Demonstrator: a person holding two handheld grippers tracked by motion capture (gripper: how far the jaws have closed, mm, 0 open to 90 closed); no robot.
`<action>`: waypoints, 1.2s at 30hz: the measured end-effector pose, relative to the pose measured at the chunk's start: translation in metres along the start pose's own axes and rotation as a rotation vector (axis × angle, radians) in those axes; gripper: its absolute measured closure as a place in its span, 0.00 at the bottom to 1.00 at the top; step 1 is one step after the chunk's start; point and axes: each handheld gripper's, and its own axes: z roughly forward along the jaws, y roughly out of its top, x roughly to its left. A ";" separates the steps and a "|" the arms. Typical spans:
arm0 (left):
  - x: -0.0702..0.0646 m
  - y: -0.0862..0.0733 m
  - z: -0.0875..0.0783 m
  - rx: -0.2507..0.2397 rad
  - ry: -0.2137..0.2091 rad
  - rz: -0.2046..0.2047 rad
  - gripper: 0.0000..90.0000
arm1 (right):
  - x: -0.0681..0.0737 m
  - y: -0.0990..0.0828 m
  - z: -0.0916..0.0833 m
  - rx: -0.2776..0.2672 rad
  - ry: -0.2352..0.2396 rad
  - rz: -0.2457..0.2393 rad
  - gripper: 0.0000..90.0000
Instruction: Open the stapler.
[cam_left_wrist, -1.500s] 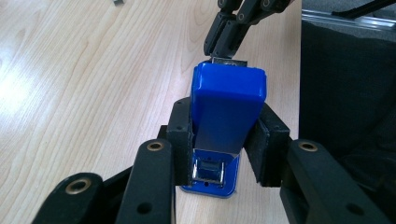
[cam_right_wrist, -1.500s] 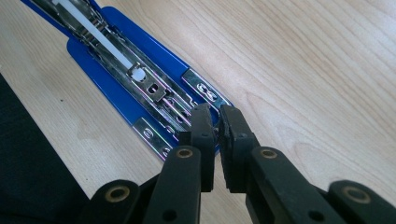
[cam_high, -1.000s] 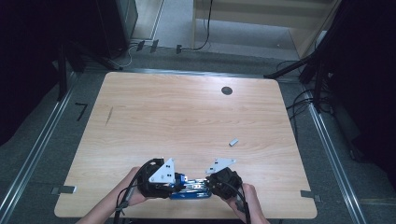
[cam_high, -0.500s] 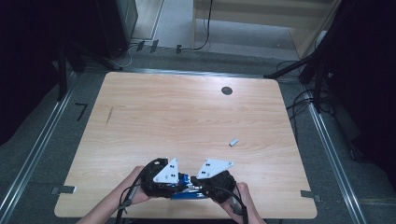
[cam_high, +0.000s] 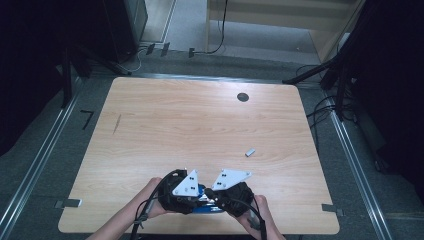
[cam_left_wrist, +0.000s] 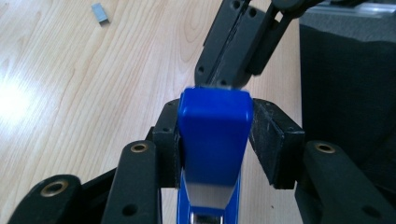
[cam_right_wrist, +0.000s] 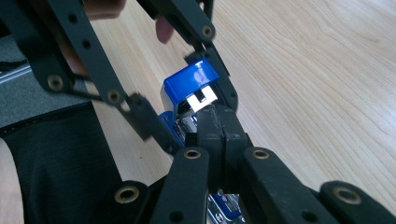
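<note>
A blue stapler (cam_high: 202, 199) sits low in the middle of the high view, near the counter's (cam_high: 200, 125) front edge, held between both tools. The left gripper (cam_left_wrist: 215, 135) squeezes its blue top from both sides, likely to keep it from moving. The right gripper (cam_right_wrist: 218, 122) has its fingers pressed together at the stapler's open metal part, maybe pinching something inside; that cannot be told. A small grey staple strip (cam_high: 250, 151) lies alone, up and to the right.
</note>
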 end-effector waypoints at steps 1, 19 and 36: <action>0.000 0.000 0.000 0.000 0.000 0.000 0.64 | 0.000 0.000 0.000 0.000 0.000 0.000 1.00; -0.001 0.001 0.011 0.021 0.020 0.009 0.74 | -0.008 -0.007 -0.013 -0.009 0.001 0.009 1.00; -0.001 -0.001 0.009 0.018 0.025 0.005 0.74 | -0.018 -0.034 0.031 0.198 -0.026 0.038 1.00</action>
